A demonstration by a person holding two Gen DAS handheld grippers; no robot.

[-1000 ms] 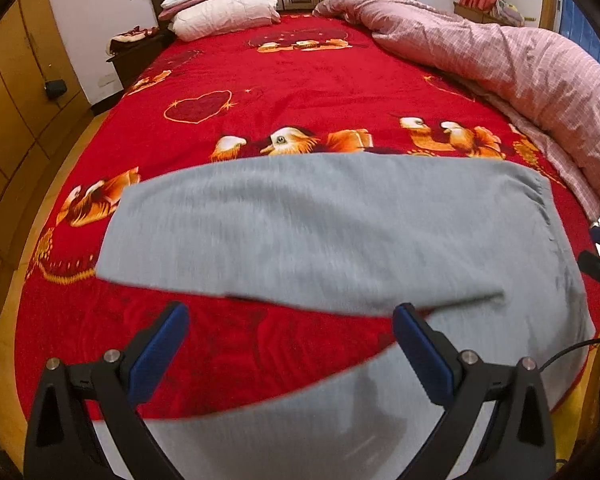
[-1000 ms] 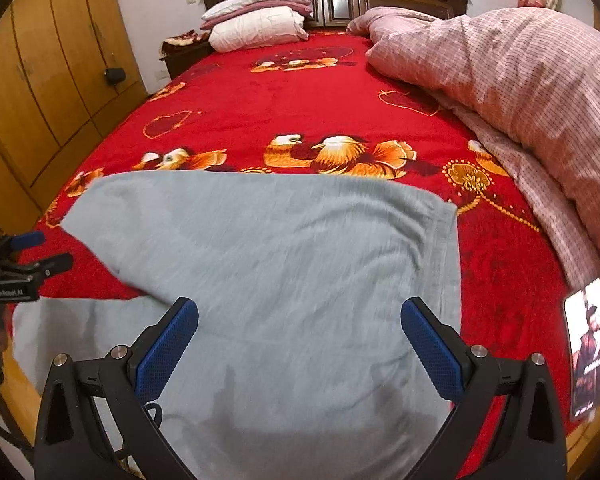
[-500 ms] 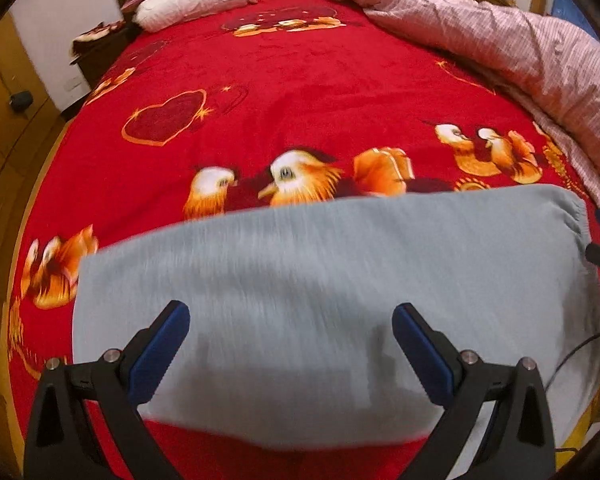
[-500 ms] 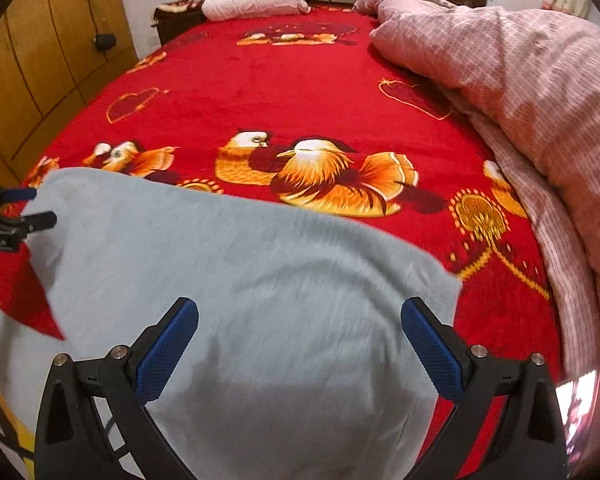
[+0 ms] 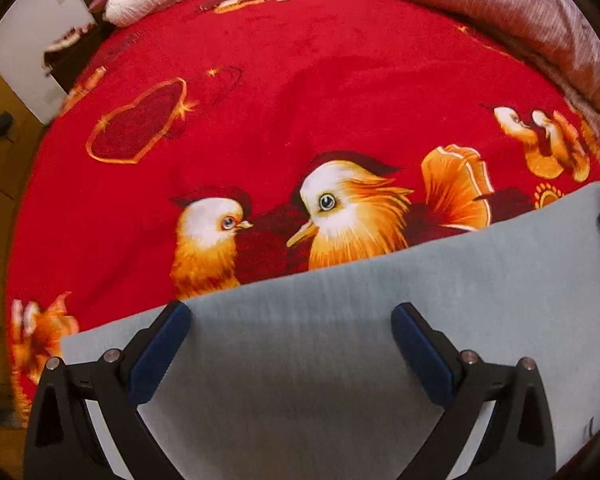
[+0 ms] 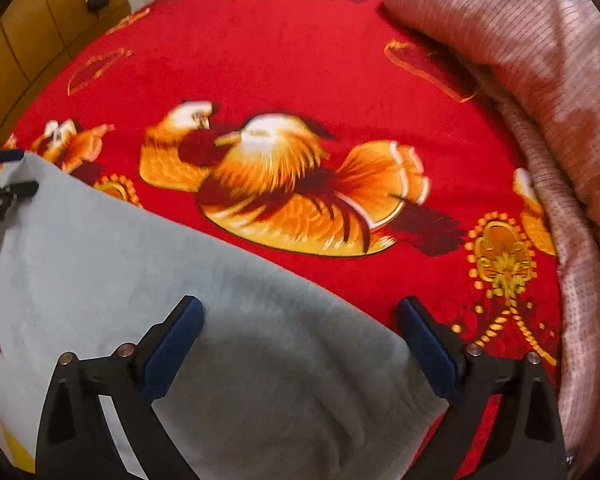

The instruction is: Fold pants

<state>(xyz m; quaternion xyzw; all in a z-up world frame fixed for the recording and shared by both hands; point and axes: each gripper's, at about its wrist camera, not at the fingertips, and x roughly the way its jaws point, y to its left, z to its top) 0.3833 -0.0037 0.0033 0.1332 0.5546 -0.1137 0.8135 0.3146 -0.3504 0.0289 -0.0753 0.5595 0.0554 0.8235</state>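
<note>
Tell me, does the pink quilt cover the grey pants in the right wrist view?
No, the pink quilt lies apart from the grey pants, red bedspread between them.

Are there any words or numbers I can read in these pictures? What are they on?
None can be read.
The red bedspread carries only pictures: birds and hearts, no letters.
The grey pants show no label or print.
The pink checked quilt has only its pattern.
The left gripper, at the edge of the right wrist view, may carry tiny marks, too blurred to read.
</note>
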